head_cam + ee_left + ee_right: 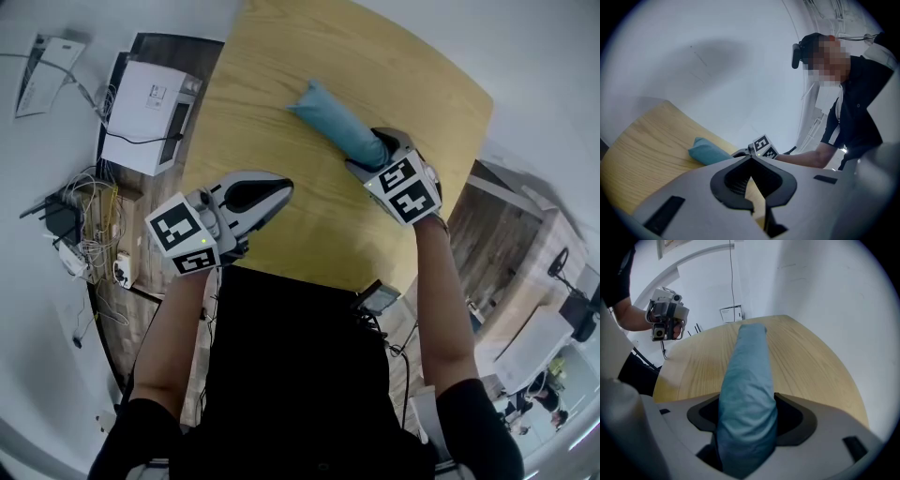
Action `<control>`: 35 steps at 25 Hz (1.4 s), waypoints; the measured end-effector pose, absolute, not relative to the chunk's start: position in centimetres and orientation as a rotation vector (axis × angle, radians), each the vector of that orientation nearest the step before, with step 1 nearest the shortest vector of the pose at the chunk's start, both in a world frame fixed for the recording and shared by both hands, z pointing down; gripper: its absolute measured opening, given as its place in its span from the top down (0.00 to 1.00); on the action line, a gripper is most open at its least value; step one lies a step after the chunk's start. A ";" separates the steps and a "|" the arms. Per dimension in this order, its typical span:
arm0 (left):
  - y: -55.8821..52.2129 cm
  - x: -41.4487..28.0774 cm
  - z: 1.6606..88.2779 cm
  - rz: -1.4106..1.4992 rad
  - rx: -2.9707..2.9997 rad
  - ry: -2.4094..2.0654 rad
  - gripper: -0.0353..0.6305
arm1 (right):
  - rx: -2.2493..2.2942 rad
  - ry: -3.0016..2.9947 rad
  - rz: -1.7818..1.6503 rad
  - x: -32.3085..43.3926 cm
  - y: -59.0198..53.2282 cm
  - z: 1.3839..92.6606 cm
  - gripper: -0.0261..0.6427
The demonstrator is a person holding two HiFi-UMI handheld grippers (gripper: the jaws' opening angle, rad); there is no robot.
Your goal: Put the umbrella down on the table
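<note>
A folded teal umbrella [337,122] in its sleeve stretches out over the wooden table [272,75], pointing toward the far left. My right gripper [375,150] is shut on its near end; in the right gripper view the umbrella [747,366] fills the space between the jaws and runs out above the table [806,362]. Whether its tip touches the wood I cannot tell. My left gripper [258,195] hovers over the table's near left part, shut and empty. The left gripper view shows its jaw tips [751,159] meeting, with the umbrella [708,152] beyond.
A white box-shaped device [150,112] sits on the floor left of the table, with a tangle of cables and a power strip [89,225] below it. Wooden furniture [506,244] stands at the right. A white wall lies beyond the table's far edge.
</note>
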State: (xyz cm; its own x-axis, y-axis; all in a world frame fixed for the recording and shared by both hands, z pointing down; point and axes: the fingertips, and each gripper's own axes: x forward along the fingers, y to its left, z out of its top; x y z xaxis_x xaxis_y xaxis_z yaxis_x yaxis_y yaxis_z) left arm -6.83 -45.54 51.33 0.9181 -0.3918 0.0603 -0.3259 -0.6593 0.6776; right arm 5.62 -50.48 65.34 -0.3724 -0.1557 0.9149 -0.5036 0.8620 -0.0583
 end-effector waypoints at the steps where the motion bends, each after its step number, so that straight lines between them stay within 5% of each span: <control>1: -45.4 -7.0 51.1 -0.118 2.350 -0.505 0.93 | 0.490 -1.942 0.393 5.6 -50.4 65.2 0.50; 11: -44.2 -10.0 45.9 -0.156 2.444 -0.445 0.93 | 0.668 -2.077 0.338 3.2 -50.4 56.0 0.50; 16: -49.6 -5.1 47.9 -0.080 2.515 -0.432 0.93 | 0.690 -2.356 0.353 5.6 -54.0 52.5 0.51; 23: -51.8 0.2 43.4 -0.089 2.655 -0.297 0.93 | 0.876 -2.821 0.401 8.6 -49.8 40.4 0.91; 35: -42.4 2.5 35.4 -0.040 2.811 -0.394 0.93 | 0.853 -3.184 0.385 16.0 -38.4 33.6 0.93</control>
